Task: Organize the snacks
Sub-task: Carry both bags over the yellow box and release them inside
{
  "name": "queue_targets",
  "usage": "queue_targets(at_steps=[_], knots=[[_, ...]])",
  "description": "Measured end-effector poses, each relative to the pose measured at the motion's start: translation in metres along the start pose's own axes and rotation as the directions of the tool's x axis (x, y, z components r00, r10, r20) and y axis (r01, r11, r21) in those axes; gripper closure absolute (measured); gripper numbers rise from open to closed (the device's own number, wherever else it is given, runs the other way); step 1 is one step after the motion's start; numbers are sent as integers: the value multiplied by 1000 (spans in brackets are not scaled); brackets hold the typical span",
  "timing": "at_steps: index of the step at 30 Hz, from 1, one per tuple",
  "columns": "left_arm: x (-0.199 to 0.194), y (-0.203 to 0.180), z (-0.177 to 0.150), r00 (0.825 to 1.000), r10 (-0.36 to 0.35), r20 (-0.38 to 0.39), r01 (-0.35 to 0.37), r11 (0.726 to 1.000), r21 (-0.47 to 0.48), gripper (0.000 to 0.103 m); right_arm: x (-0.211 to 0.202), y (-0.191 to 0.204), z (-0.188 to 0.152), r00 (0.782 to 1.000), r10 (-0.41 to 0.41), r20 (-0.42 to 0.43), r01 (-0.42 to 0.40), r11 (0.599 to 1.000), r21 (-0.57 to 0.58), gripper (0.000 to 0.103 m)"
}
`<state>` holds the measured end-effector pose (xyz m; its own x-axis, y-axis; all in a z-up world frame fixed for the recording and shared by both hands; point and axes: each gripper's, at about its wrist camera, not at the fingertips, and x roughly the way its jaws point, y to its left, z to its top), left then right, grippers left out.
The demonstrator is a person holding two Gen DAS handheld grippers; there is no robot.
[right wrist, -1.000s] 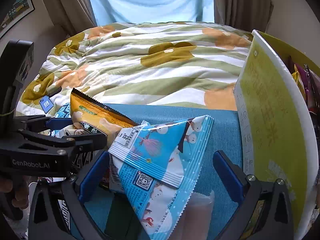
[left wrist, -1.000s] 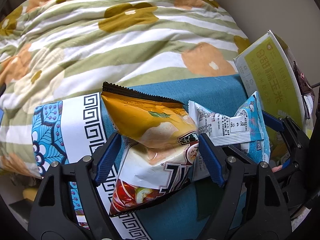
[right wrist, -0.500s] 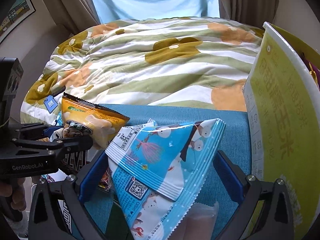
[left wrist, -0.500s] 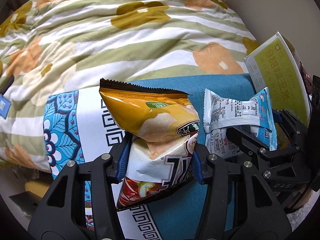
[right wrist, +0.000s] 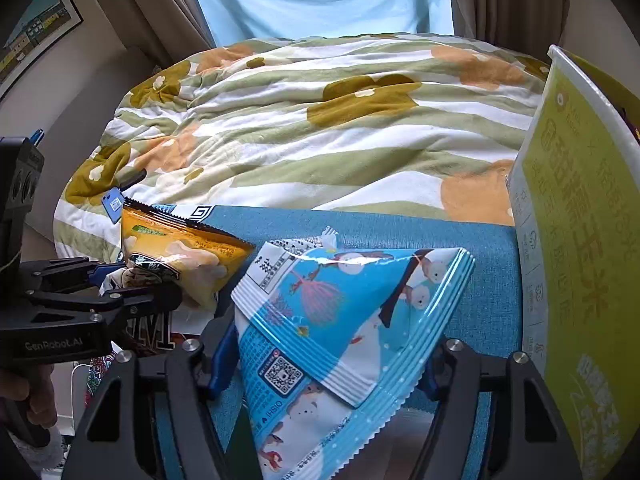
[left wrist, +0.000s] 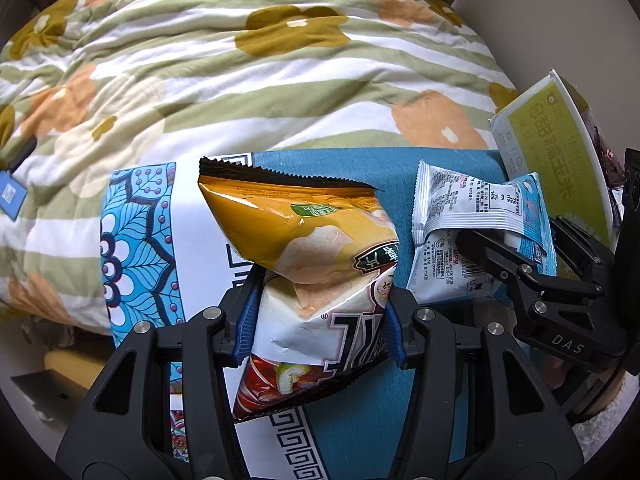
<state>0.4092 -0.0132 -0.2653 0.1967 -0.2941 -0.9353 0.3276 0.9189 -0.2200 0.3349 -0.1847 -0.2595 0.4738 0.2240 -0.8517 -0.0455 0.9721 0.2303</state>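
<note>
Left claw (left wrist: 318, 322) is clamped on the orange chip bag (left wrist: 304, 236), held above the teal cloth (left wrist: 352, 168); right claw (right wrist: 324, 352) is pinched on the blue snack packet (right wrist: 344, 320), just beside the green box (right wrist: 580, 240), bed quilt (right wrist: 320, 128) behind

Orange chip bag (left wrist: 304, 236) upright beside tilted blue snack packet (right wrist: 344, 320).

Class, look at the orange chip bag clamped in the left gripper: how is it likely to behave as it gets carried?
The orange chip bag looks puffed with air, so probably light for its size. Its glossy film may slip between the left gripper pads. The creased middle suggests it yields, so a tight squeeze could crush the contents.
</note>
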Motion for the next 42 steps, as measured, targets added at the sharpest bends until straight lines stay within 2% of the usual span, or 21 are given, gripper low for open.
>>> queue_targets(at_steps=[8, 15, 20, 23, 28, 34, 37, 42], knots=[[-45, -4, -12, 997, 27, 68, -28, 1000, 8, 56, -27, 9, 1, 999, 15, 48, -14, 1000, -13, 38], [-101, -7, -37, 989, 54, 139, -53, 999, -6, 56, -72, 28, -4, 994, 16, 112, -12, 999, -33, 38], [-145, -22, -49, 978, 43, 205, -48, 999, 20, 56, -116, 39, -16, 985, 17, 172, -13, 1000, -23, 38], [-167, -37, -51, 972, 10, 235, -20, 999, 41, 56, -145, 42, -26, 978, -3, 207, 7, 1000, -15, 38], [-195, -82, -49, 960, -36, 277, 7, 995, 103, 56, -194, 32, -41, 965, -49, 258, 42, 999, 33, 38], [-208, -159, -48, 940, -87, 330, 37, 987, 155, 56, -251, -13, -56, 941, -119, 317, 90, 991, 103, 38], [-200, -205, -48, 934, -109, 339, 53, 984, 169, 56, -273, -47, -62, 932, -144, 333, 105, 986, 131, 38], [-168, -277, -47, 940, -141, 310, 95, 983, 159, 56, -297, -104, -71, 927, -156, 341, 118, 985, 129, 38]])
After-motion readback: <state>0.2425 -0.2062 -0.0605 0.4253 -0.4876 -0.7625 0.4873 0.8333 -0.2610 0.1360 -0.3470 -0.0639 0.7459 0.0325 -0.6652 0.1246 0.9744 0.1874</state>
